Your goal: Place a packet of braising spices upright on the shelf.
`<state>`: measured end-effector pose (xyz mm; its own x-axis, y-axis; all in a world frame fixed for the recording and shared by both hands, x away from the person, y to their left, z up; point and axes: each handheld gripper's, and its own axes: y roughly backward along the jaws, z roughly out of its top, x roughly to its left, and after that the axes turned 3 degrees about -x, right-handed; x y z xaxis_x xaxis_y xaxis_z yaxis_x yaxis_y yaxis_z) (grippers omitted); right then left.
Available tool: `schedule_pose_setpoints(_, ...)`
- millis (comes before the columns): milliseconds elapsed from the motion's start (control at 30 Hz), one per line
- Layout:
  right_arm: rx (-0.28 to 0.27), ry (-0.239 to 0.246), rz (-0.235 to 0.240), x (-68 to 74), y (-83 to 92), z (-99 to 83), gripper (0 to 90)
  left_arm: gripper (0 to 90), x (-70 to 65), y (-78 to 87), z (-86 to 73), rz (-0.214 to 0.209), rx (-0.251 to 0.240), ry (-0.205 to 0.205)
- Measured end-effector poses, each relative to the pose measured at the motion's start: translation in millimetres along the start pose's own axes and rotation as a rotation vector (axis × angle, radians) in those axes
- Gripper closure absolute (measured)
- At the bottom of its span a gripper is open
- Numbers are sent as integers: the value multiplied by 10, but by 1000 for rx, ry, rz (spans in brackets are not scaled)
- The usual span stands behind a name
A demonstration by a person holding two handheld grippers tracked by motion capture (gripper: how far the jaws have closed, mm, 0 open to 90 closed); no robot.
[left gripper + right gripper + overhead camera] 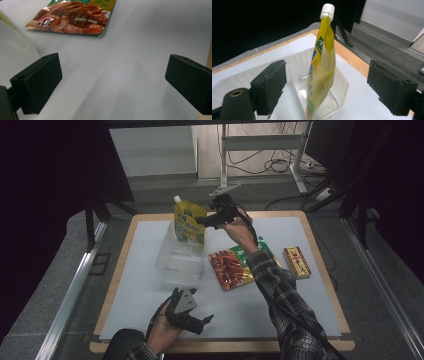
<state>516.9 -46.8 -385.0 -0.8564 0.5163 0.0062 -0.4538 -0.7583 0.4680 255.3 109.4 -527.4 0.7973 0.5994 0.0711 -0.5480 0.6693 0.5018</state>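
A yellow spout pouch (pixel 190 222) (pixel 322 72) with a white cap stands upright in a clear plastic container (pixel 172 262) (pixel 340 93) at the back left of the white mat. My right gripper (pixel 201 220) (pixel 327 85) is open right beside it. In the right gripper view the pouch stands between the two jaws, with a gap on either side and neither pad touching it. My left gripper (pixel 204 322) (pixel 112 82) is open and holds nothing, low over the mat near the table's front edge.
A red snack packet (pixel 230 270) (pixel 72 18) lies flat right of the container, partly over a green packet (pixel 260 249). A red and yellow box (pixel 297 262) lies farther right. The wooden table edge (pixel 320 265) frames the mat (pixel 145 290).
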Motion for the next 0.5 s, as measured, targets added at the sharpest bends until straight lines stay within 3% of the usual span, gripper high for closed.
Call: schedule_pose_setpoints(500, 60, -1, 68, 128, 206, -239, 81, 5, 8, 3, -15, 7, 3, 4)
